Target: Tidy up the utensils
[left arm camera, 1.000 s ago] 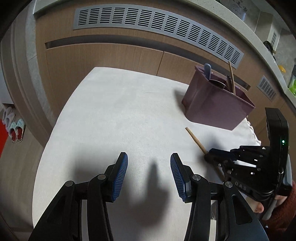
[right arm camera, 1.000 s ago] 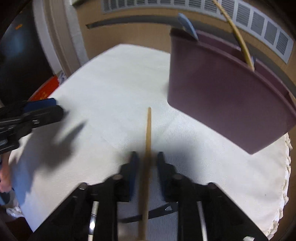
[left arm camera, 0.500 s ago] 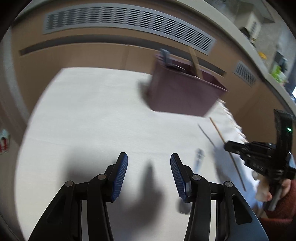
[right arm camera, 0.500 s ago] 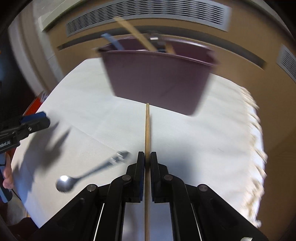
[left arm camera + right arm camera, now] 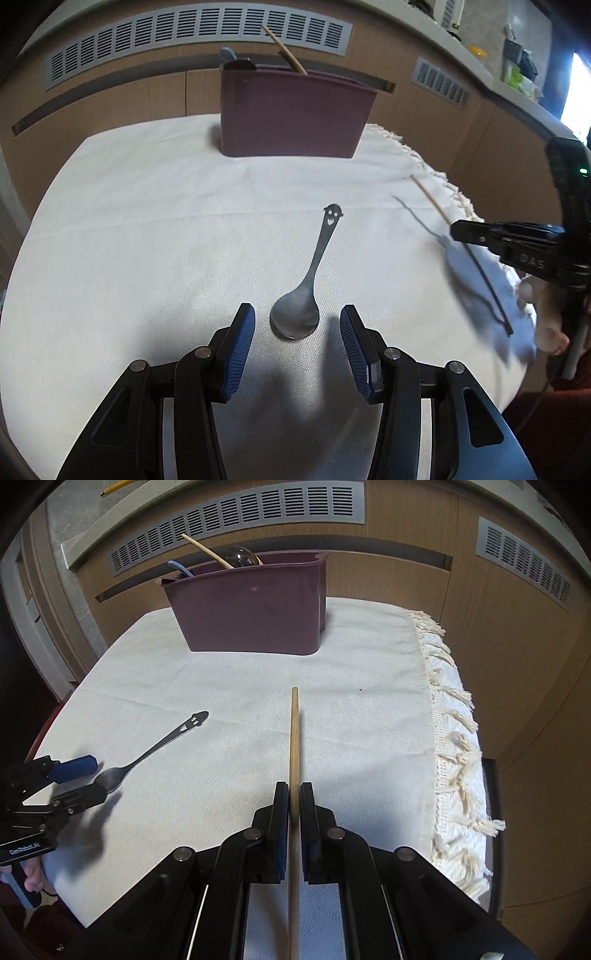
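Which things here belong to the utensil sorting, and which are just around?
Job: chopstick clamped in the right tool; spoon between the open left tool's tips; purple holder.
Around: tablecloth, wall vents, cabinet.

Right hand-held gripper [image 5: 460, 233]: showing "DAS" on its body.
Left hand-held gripper [image 5: 94, 779]: bearing a partly legible "GenRobot.AI" label.

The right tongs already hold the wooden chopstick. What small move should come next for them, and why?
Probably carry the chopstick forward and up toward the purple holder, tip raised to clear its rim. The right tongs are shut on the stick, which points straight at the holder, where another chopstick already stands.
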### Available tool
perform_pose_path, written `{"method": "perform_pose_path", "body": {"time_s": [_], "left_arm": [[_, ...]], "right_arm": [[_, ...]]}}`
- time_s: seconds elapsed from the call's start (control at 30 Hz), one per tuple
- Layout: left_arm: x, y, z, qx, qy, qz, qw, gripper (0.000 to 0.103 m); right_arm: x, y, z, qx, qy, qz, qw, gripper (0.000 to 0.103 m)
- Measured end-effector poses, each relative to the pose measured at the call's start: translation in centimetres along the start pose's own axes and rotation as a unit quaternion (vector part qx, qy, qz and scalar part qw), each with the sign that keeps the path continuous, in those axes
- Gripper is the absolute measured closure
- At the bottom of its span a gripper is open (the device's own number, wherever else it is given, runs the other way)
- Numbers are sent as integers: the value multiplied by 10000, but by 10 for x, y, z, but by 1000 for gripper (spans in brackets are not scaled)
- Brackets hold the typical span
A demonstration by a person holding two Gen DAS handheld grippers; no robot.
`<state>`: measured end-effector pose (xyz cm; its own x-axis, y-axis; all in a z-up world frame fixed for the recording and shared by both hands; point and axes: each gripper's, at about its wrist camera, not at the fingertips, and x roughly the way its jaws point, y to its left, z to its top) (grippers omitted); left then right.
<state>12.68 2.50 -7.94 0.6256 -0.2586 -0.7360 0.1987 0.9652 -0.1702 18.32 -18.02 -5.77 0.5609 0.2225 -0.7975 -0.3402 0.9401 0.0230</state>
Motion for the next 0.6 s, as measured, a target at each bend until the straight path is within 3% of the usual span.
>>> {"method": "perform_pose_path", "body": {"time_s": [0.2,0.33,0.43,0.6], "left_arm": [[10,-15,2,351,13,537,9979,54],[14,-14,3,301,-84,569,9979,56],[13,-12,6,202,-95,600,9979,73],[-1,-13,17,81,-252,574,9980,73]], "right_arm": [[-12,10,-3,-26,-266,-209,9994,98],[-12,12,-4,183,-299,-230,9991,98],[-16,16,-8,211,-360,-241,9988,98],[-21,20,-15,177,-444,-253,9985,98]]}}
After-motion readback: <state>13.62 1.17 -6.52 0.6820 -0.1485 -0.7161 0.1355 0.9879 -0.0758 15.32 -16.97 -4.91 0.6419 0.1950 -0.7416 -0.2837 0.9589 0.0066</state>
